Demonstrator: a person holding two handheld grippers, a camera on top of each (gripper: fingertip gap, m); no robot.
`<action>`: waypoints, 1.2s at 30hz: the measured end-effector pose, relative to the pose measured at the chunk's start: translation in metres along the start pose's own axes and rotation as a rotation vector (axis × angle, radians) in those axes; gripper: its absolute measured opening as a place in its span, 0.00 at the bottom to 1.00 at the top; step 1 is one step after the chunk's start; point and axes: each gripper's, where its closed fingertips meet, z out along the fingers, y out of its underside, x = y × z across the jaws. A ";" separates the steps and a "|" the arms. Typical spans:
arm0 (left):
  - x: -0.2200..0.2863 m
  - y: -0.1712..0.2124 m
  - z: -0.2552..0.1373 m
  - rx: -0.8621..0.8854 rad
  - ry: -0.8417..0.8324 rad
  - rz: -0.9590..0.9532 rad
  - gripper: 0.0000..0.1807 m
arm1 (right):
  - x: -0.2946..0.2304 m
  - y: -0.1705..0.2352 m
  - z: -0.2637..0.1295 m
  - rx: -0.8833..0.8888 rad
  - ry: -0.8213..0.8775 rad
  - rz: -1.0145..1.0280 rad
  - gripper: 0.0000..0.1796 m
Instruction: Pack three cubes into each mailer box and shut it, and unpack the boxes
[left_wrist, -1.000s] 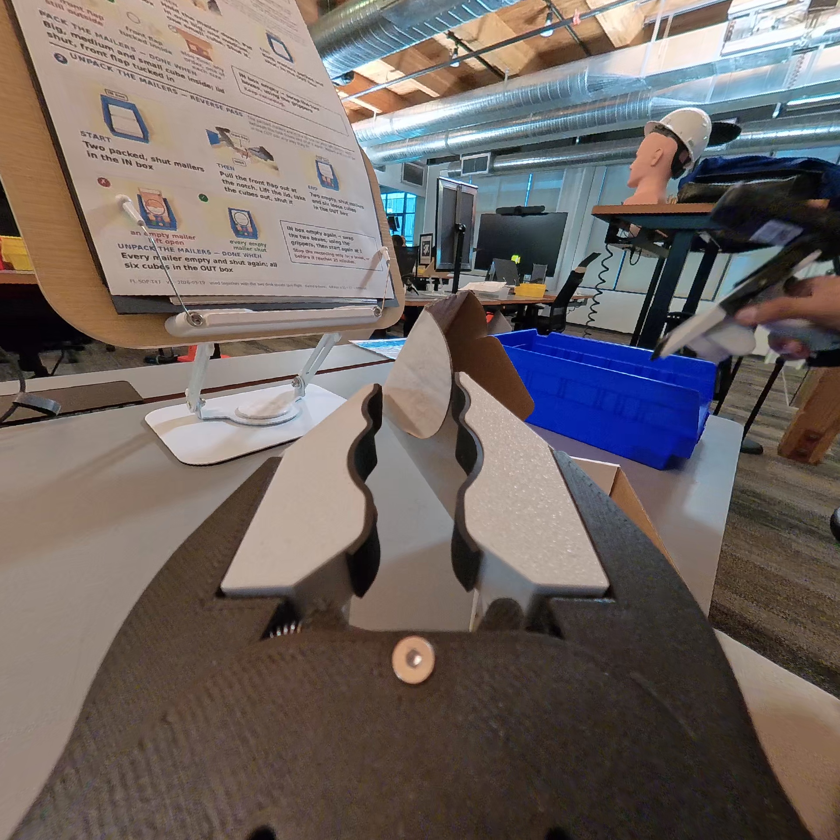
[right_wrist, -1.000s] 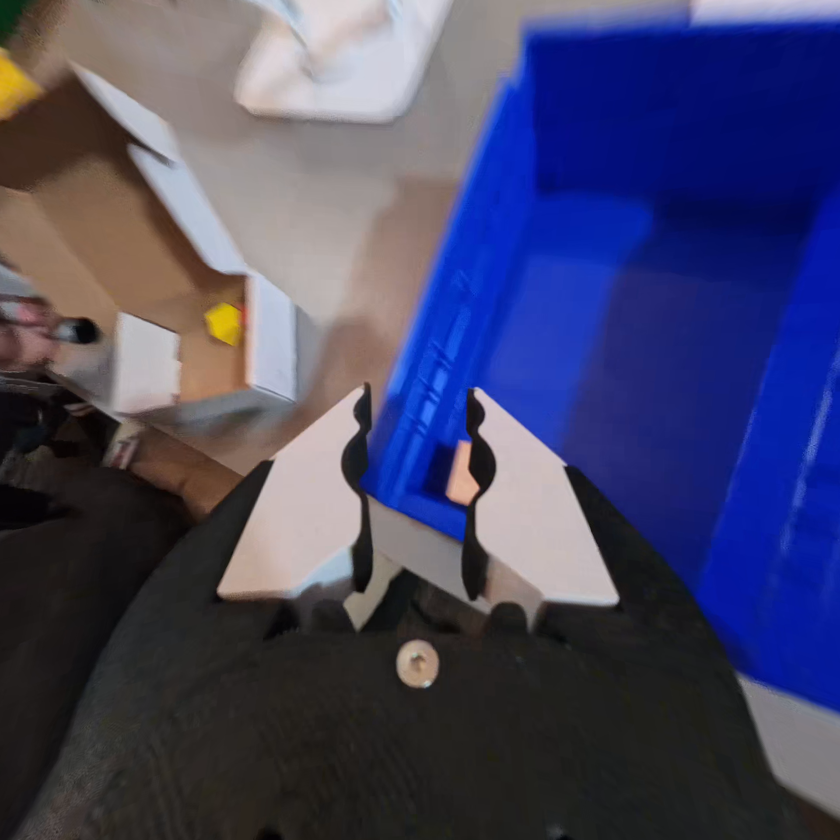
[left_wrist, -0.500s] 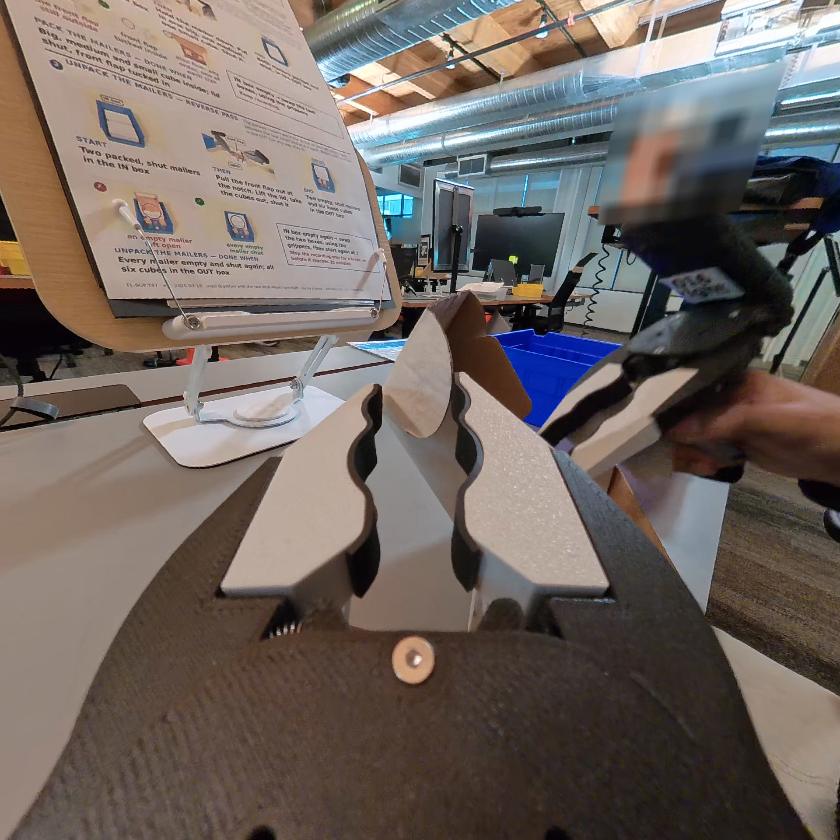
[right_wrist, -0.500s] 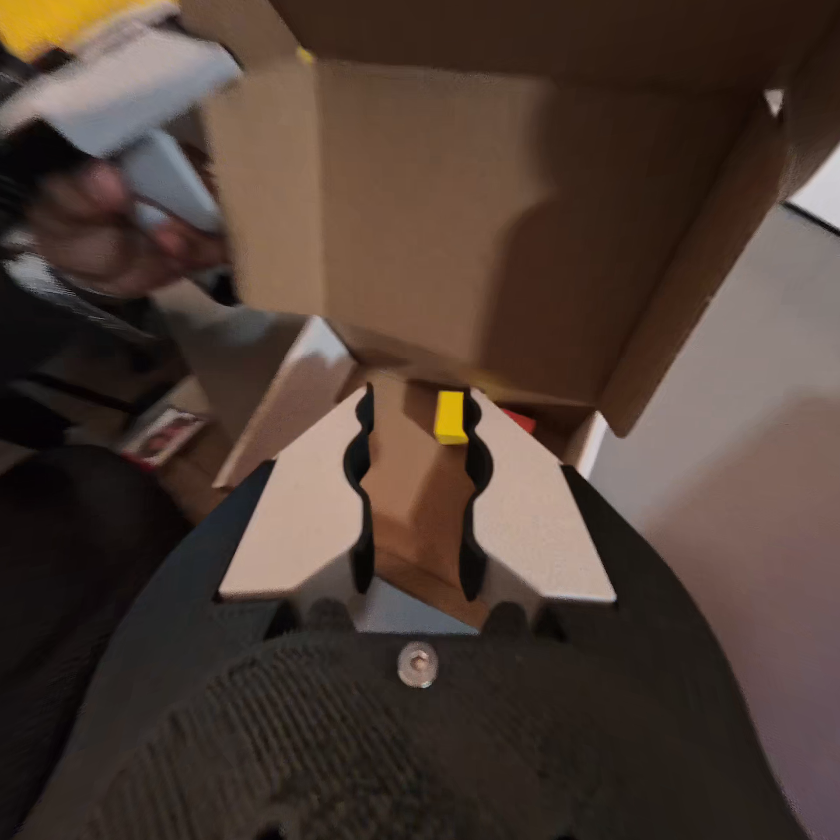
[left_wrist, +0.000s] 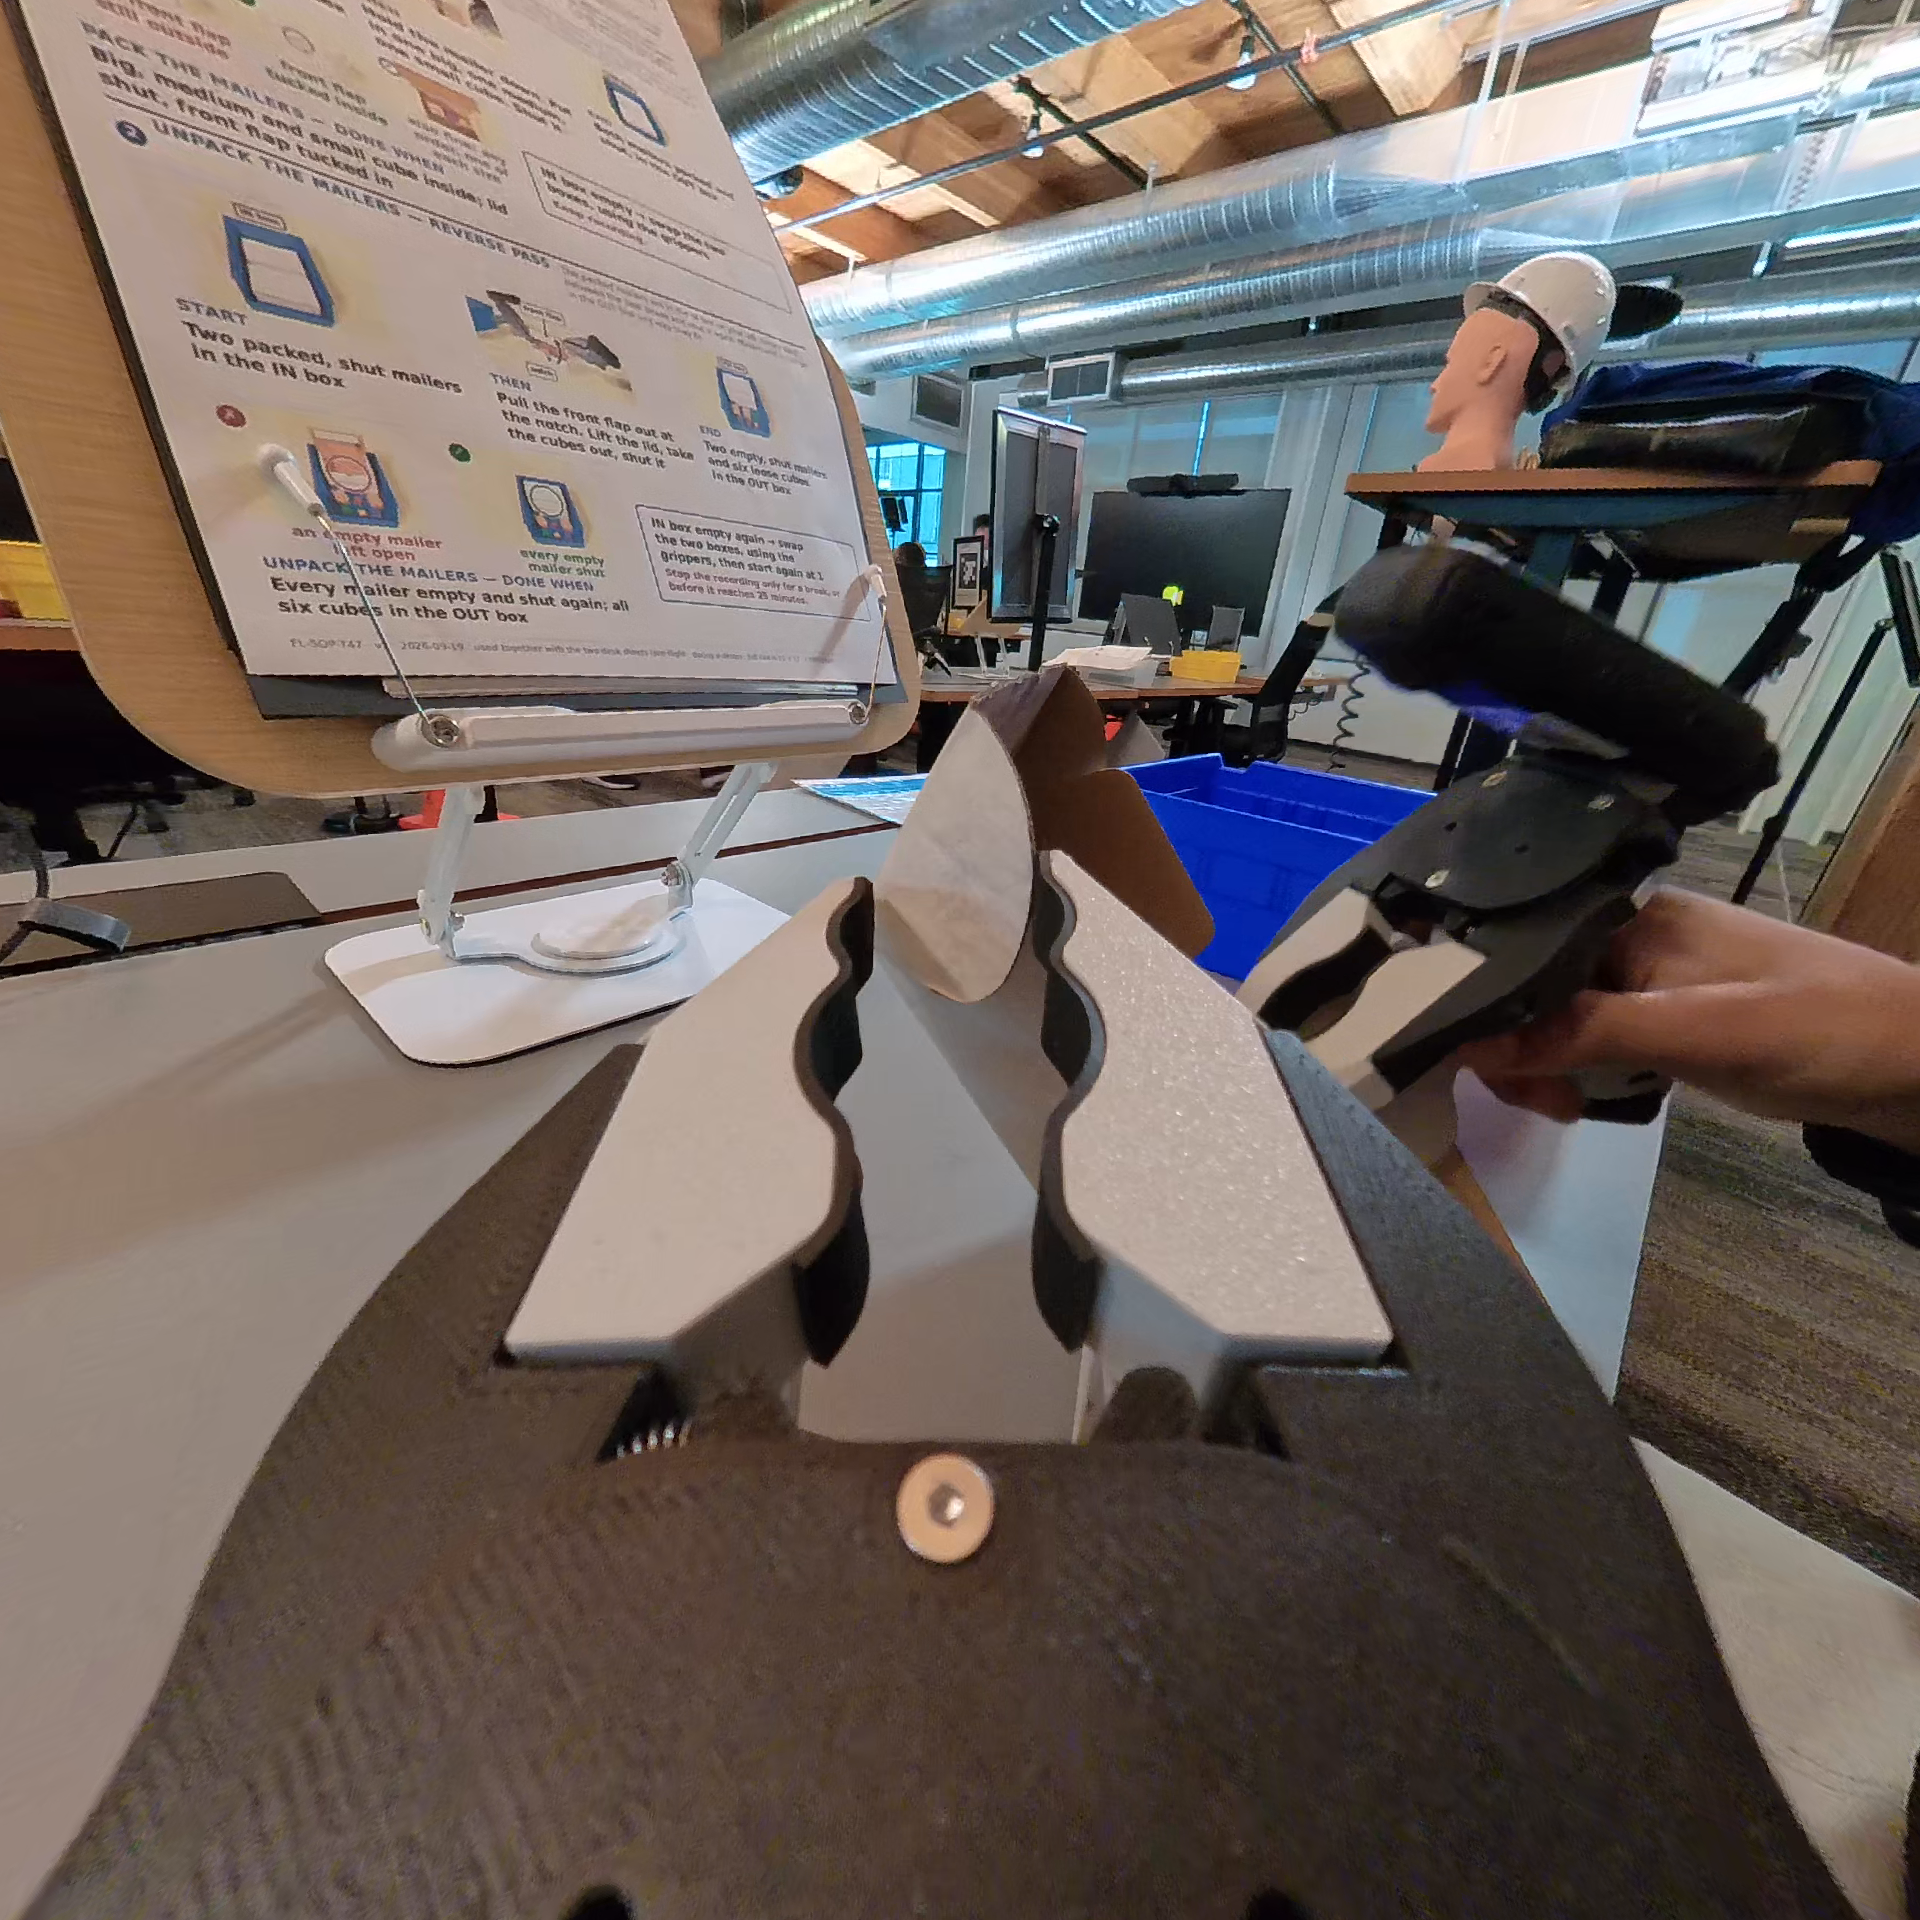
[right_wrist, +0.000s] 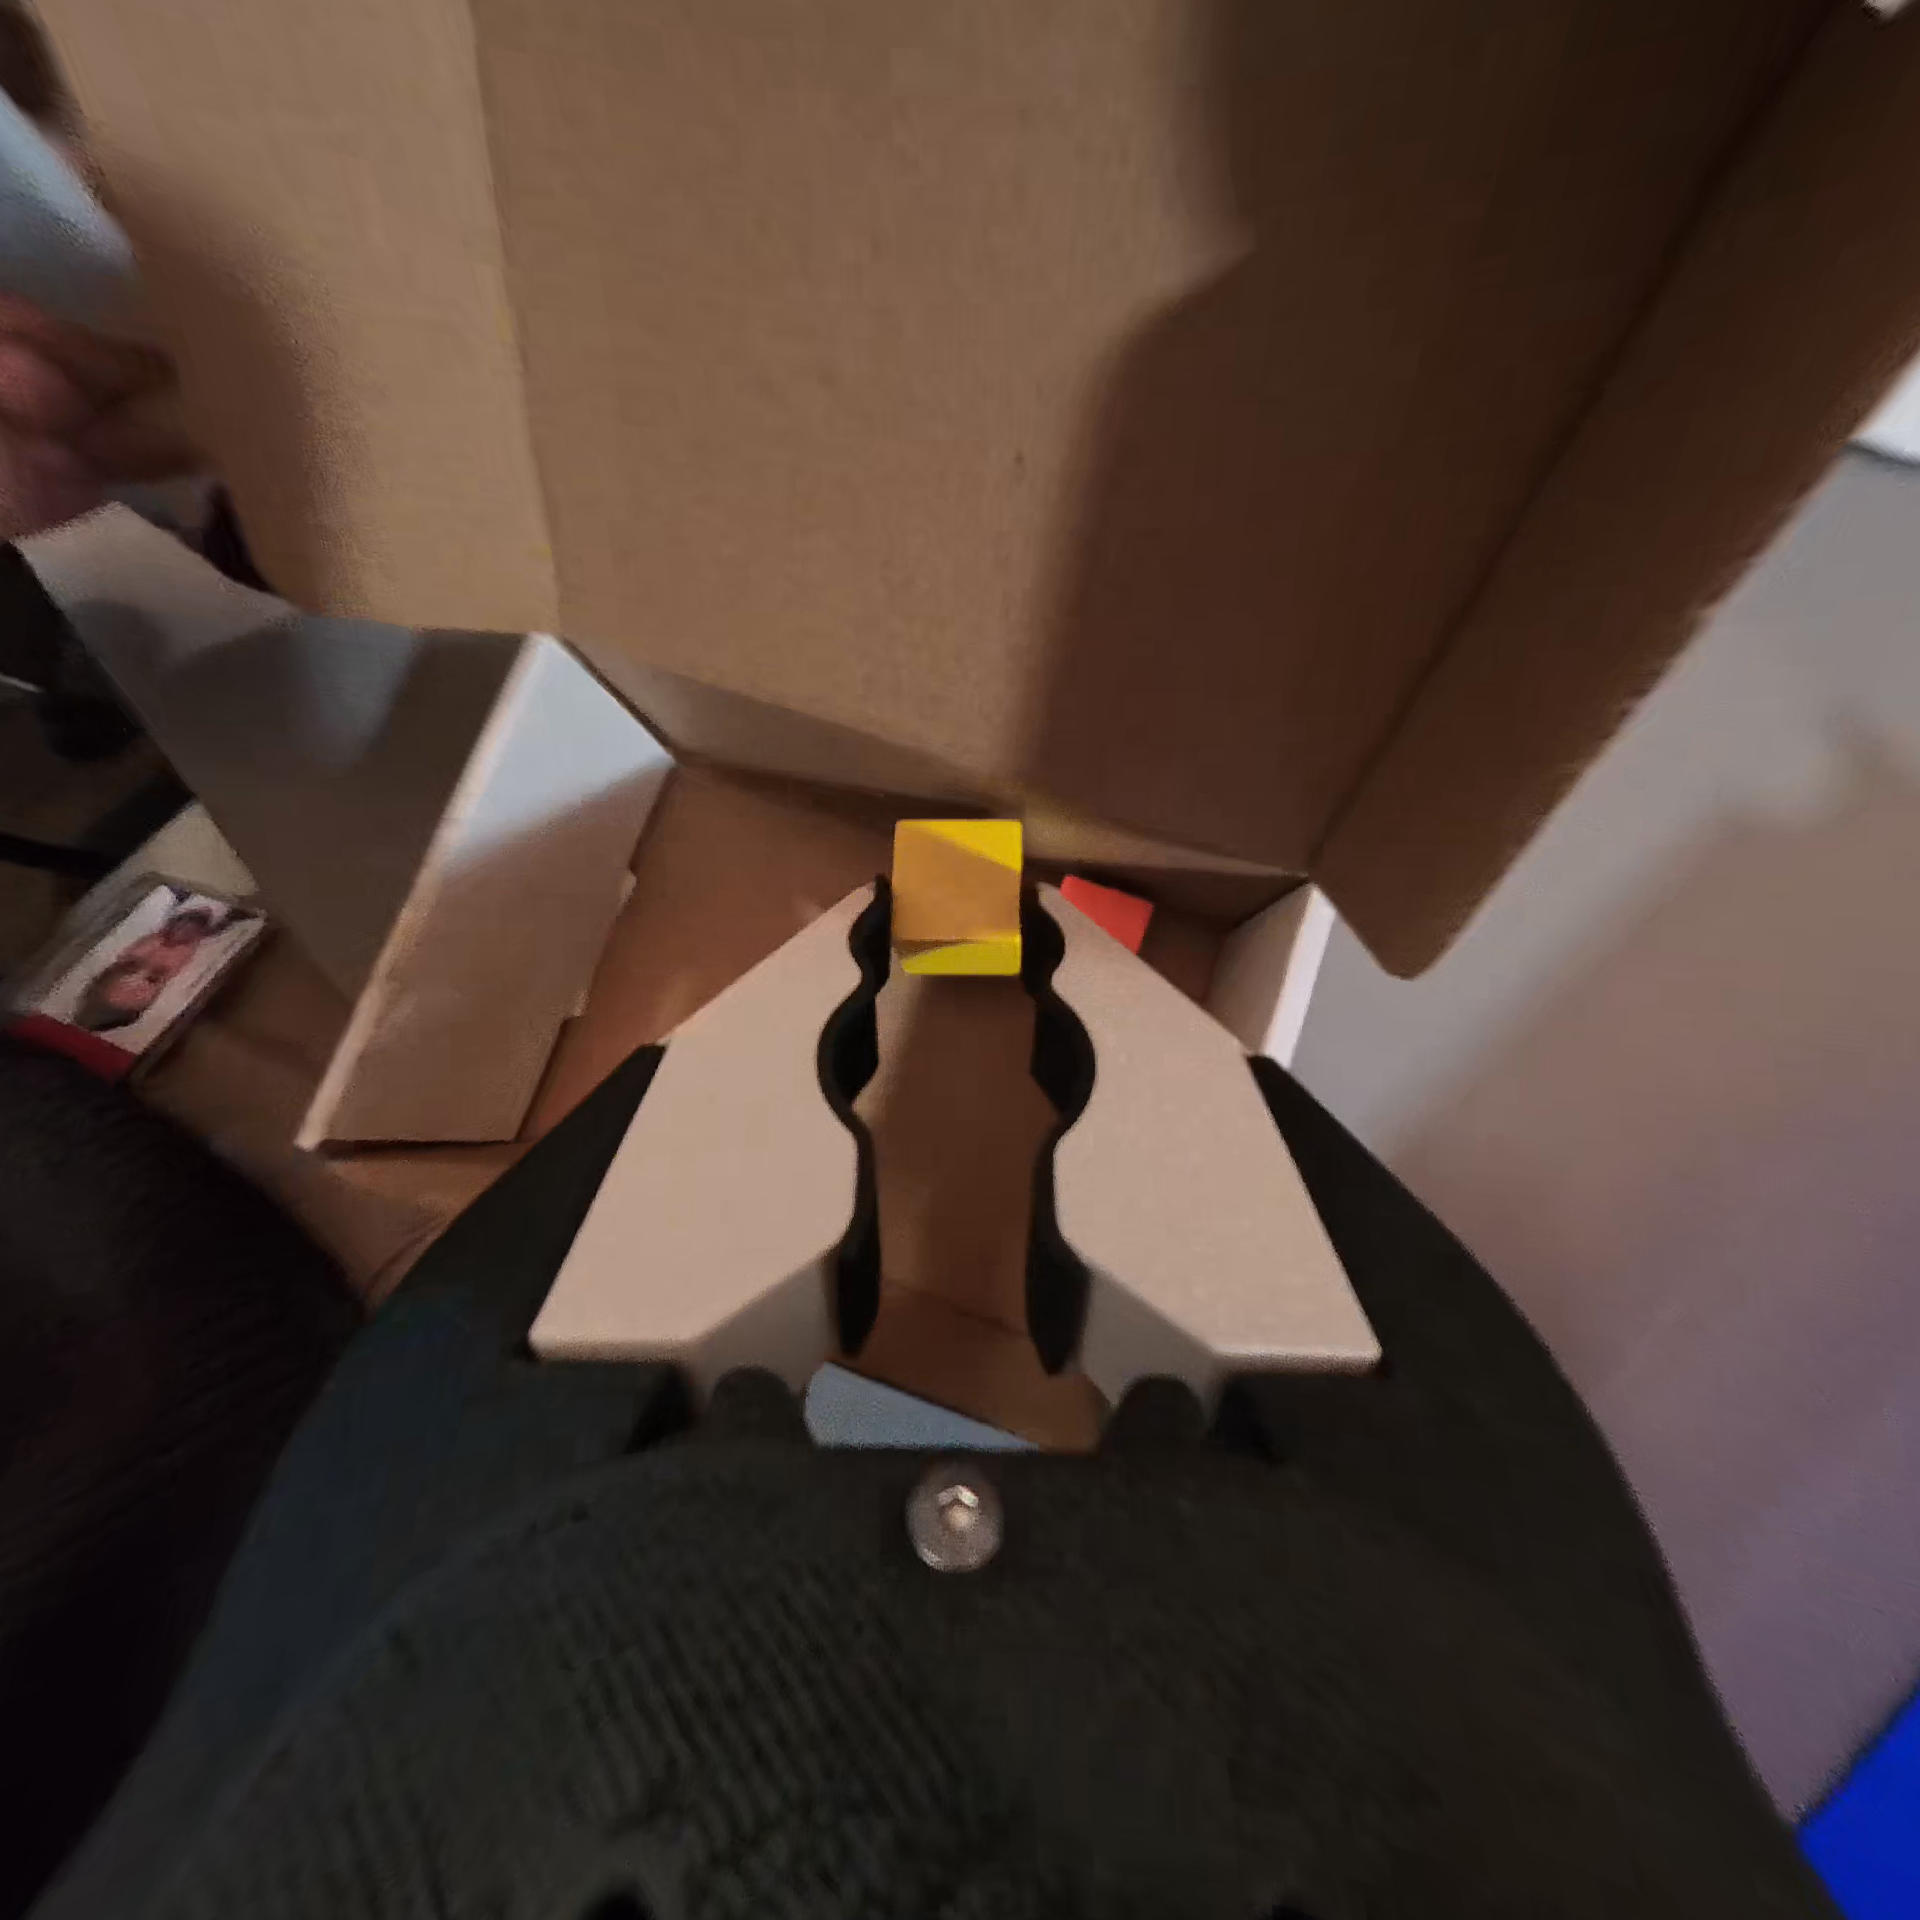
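Grey tabletop (left_wrist: 187, 1195) under an open-plan office w/ exposed ducts is where we're working. Our right gripper (right_wrist: 956, 909) is reaching into the open mailer box (right_wrist: 727, 894); its jaws sit a moderate way apart w/ the yellow cube (right_wrist: 956, 894) right between the tips. We can't tell if the pads are actually pressing the cube or just bracketing it, since the frame is a bit blurred. Just right of the yellow cube, deeper in the box corner, a red cube (right_wrist: 1107, 912) lies on the box floor. Box lid (right_wrist: 935, 364) stands raised behind both cubes, side flap folded out on the left.

Our left gripper (left_wrist: 951, 935) has jaws part open too, straddling a rounded cardboard flap (left_wrist: 961, 883) of the box; contact w/ the flap can't be judged. From that view the right gripper (left_wrist: 1340, 987) shows right of the box, hand (left_wrist: 1714, 1018) on its grip, tips angled down toward the box. Beyond the box on its right sits a blue bin (left_wrist: 1268, 842). Left of the box and farther back, an instruction sheet (left_wrist: 447, 343) rests on a white stand (left_wrist: 551, 966).
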 end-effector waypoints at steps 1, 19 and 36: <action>0.000 0.000 0.000 0.000 -0.001 0.000 0.16 | 0.000 -0.006 -0.007 0.034 -0.009 0.003 0.13; 0.000 0.000 0.000 -0.002 -0.004 0.004 0.16 | 0.223 0.112 -0.240 0.219 0.520 0.583 0.13; -0.001 0.000 0.000 -0.002 -0.004 0.007 0.16 | 0.201 0.209 -0.182 -0.290 0.360 0.634 0.13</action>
